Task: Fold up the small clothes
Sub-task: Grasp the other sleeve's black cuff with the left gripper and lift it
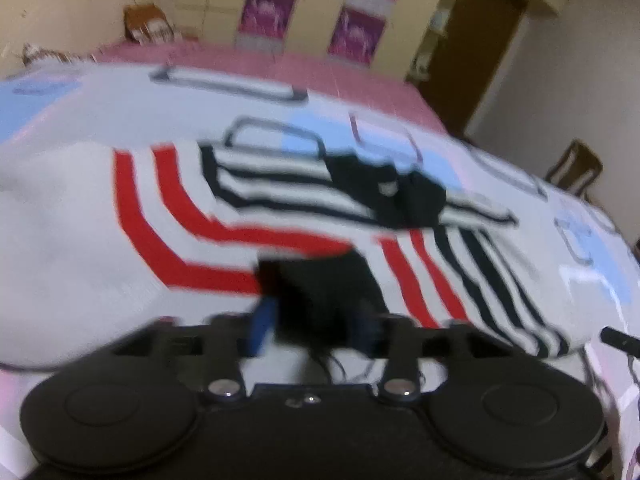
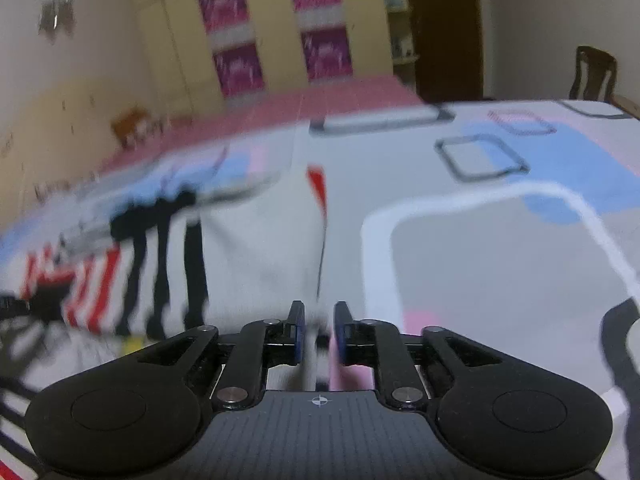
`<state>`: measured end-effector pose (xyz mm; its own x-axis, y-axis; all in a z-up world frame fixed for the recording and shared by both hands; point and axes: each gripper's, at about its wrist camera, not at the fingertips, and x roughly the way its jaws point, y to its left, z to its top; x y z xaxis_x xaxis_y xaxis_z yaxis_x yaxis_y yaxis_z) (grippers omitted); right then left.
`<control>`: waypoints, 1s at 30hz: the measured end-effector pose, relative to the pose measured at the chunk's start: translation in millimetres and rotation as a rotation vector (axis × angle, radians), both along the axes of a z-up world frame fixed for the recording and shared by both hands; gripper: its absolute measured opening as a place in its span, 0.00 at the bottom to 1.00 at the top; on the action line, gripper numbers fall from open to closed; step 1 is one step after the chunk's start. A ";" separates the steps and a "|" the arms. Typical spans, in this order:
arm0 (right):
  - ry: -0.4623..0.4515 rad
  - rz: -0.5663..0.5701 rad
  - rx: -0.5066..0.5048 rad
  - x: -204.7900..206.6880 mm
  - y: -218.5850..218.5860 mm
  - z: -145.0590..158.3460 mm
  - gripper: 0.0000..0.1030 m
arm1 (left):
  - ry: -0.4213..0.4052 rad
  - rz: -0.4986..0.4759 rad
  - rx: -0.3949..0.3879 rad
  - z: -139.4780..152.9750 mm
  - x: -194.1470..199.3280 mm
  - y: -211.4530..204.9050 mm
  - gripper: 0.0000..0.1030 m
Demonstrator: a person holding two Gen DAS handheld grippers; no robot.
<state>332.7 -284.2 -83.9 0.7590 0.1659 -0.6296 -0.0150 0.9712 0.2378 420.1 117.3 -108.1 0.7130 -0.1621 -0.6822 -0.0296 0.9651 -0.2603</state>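
A small white garment with red and black stripes (image 1: 192, 216) lies spread on the bed, with a black collar part (image 1: 384, 188) near its middle. My left gripper (image 1: 316, 316) is shut on a black trim part of the garment (image 1: 320, 280) at its near edge. In the right wrist view the same garment (image 2: 256, 240) stretches to the left, blurred. My right gripper (image 2: 318, 332) is shut on the garment's white near edge (image 2: 320, 320), its jaws a narrow gap apart around the cloth.
The bed carries a white sheet with blue and pink patches and dark square outlines (image 2: 480, 152). A pink cover (image 1: 280, 60) lies at the far end. A wooden chair (image 2: 592, 72) stands at the right. Cupboards with magenta posters (image 2: 236, 32) line the back wall.
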 end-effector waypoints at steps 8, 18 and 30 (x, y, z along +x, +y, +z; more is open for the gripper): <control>-0.044 0.013 0.093 93.4 -14.3 4.8 0.52 | 0.039 0.080 -0.018 -9.8 35.1 9.9 0.45; 0.076 0.112 0.330 179.3 -42.2 -40.9 0.06 | -0.108 0.120 0.009 -11.2 13.1 3.5 0.08; -0.025 0.116 0.026 150.4 -8.1 -8.1 0.38 | -0.120 0.204 0.096 13.0 5.3 -4.6 0.36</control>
